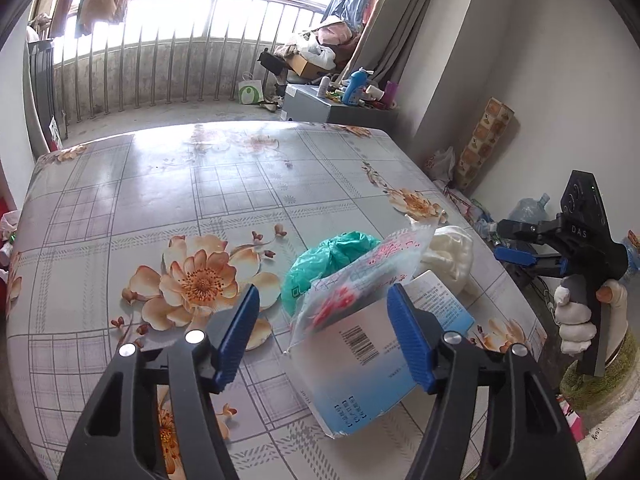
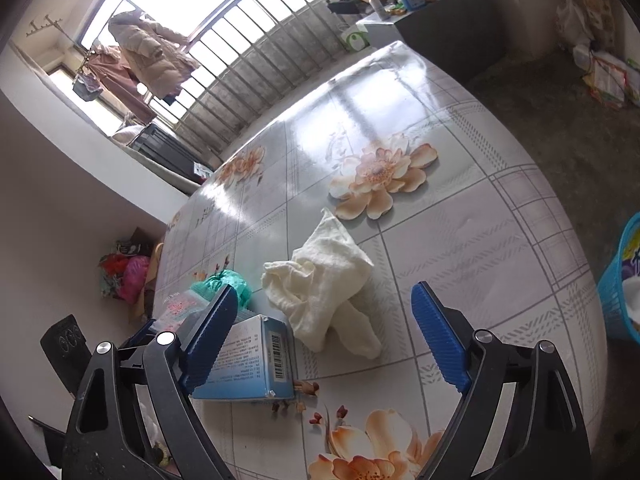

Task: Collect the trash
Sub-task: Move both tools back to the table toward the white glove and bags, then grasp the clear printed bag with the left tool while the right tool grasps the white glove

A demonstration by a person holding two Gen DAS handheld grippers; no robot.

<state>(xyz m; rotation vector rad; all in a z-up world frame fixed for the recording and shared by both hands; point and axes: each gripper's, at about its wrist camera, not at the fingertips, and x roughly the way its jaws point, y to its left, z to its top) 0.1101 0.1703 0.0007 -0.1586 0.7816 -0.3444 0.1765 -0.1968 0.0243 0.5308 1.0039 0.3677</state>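
The left gripper (image 1: 324, 334) stands open around the flat pale-blue cardboard box (image 1: 372, 364) on the flower-patterned table (image 1: 140, 208), with the box's long axis running away from it. The right gripper (image 2: 324, 338), also open and empty, faces the crumpled white cloth (image 2: 324, 284).

**Count of items on the surface**

Four trash pieces are counted: one blue carton (image 1: 380, 364), one clear printed wrapper (image 1: 360, 276), one green plastic bag (image 1: 324, 264), one white crumpled cloth (image 2: 324, 280). One blue basket (image 2: 618, 292) is noted alongside.
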